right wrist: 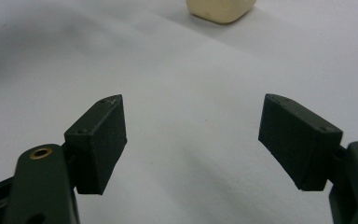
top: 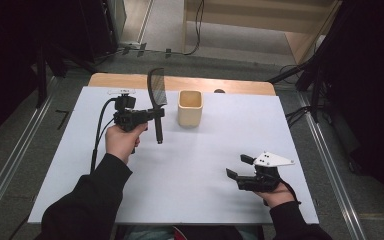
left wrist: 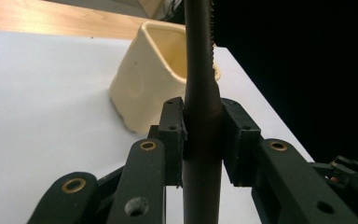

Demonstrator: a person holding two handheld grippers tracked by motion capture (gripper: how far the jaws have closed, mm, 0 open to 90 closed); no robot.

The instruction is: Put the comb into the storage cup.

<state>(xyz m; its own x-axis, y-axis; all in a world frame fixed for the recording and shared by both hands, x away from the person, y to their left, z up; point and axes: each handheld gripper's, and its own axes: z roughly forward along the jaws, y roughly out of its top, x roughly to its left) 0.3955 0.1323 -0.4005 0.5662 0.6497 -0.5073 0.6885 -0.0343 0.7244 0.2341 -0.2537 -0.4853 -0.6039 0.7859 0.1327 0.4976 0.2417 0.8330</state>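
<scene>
Black serrated knife point(top: 156, 102) pinched upright in my left gripper point(top: 156, 114), just left of the cream cup point(top: 190, 107); my right gripper point(top: 240, 167) rests spread, well apart. Next, I judge: lowering it into that cup

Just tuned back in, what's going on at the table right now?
The left gripper is shut on the handle of a black serrated knife, holding it upright above the white table, blade up, just left of the cream square cup. The cup stands upright and looks empty. The right gripper rests open near the table's right front, with nothing between its jaws.
</scene>
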